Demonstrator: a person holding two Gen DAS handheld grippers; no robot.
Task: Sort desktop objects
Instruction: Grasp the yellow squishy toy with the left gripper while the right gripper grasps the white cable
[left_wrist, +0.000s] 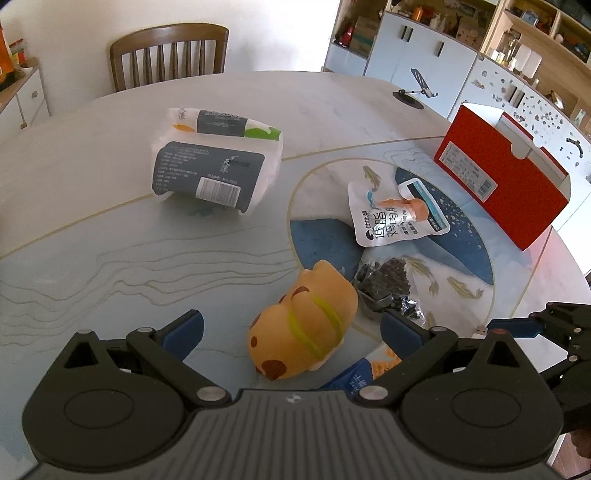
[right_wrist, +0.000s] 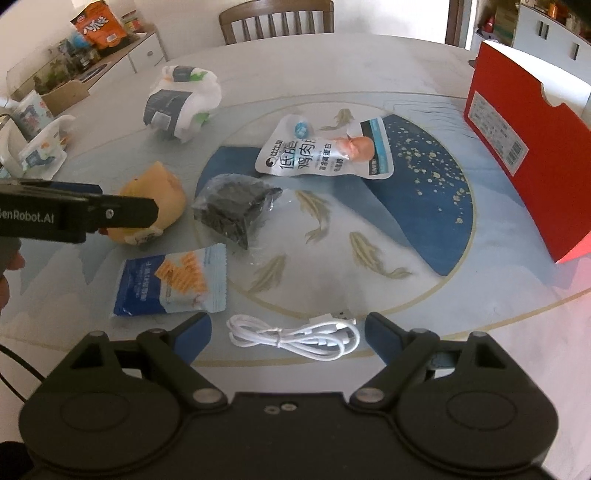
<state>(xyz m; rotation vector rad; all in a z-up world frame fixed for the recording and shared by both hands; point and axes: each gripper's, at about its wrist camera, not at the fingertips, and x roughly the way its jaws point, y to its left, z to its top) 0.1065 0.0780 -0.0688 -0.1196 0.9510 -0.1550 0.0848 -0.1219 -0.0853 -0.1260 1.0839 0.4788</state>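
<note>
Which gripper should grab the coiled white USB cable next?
Right. The right gripper is open, and the coiled white USB cable lies directly between its blue fingers. The left gripper is open around the tan spotted squishy toy.

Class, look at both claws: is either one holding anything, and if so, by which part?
Nothing is held. The left claw stands open around the toy, not closed on it; the right claw is open over the white cable.

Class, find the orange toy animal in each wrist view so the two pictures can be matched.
Left wrist: orange toy animal, low centre, between the open fingers.
Right wrist: toy, left of centre, partly behind the left gripper.
Shared landmark: the bag of dark beans beside it.
</note>
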